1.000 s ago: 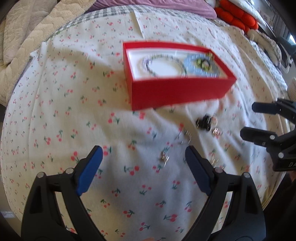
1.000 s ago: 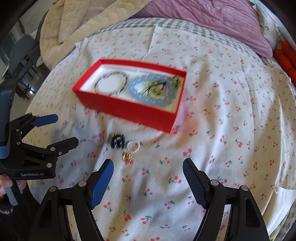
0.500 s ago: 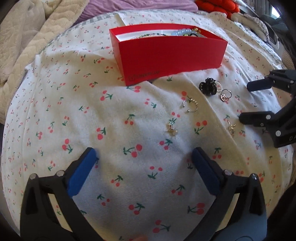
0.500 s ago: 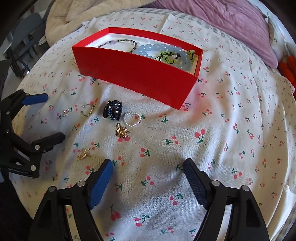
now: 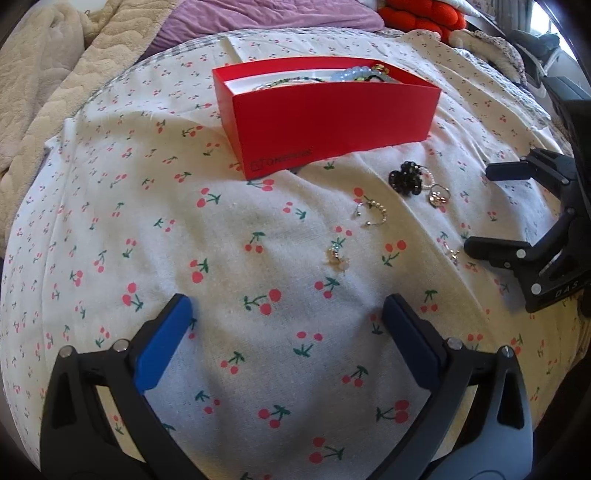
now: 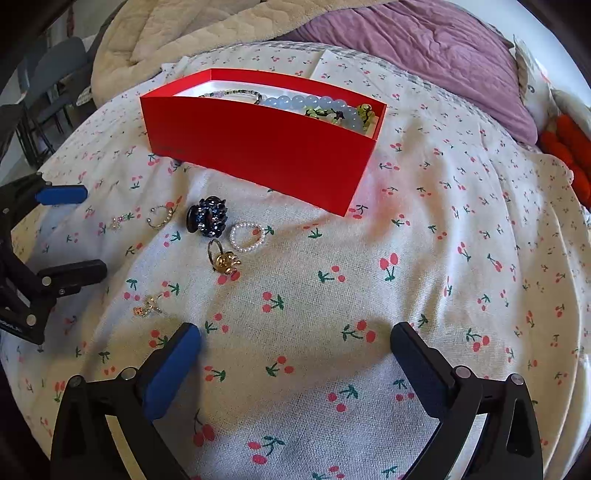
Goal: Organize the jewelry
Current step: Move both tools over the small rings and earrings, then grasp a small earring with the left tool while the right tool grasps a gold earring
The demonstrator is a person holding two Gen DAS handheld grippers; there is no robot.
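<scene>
A red box sits on the cherry-print sheet and holds a blue bead bracelet and other bracelets. Loose pieces lie in front of it: a dark hair claw, a pearl ring, a gold ring, an open hoop, a small earring and a gold charm. My left gripper is open, low over the sheet just short of the earring. My right gripper is open and empty, with the charm by its left finger.
A beige blanket and a purple duvet lie behind the box. Red cushions sit at the far right of the bed. A chair stands off the bed's left side.
Both grippers have come down lower and closer to the sheet, so the box now shows side-on. Both stay open. The jewelry has not moved.
</scene>
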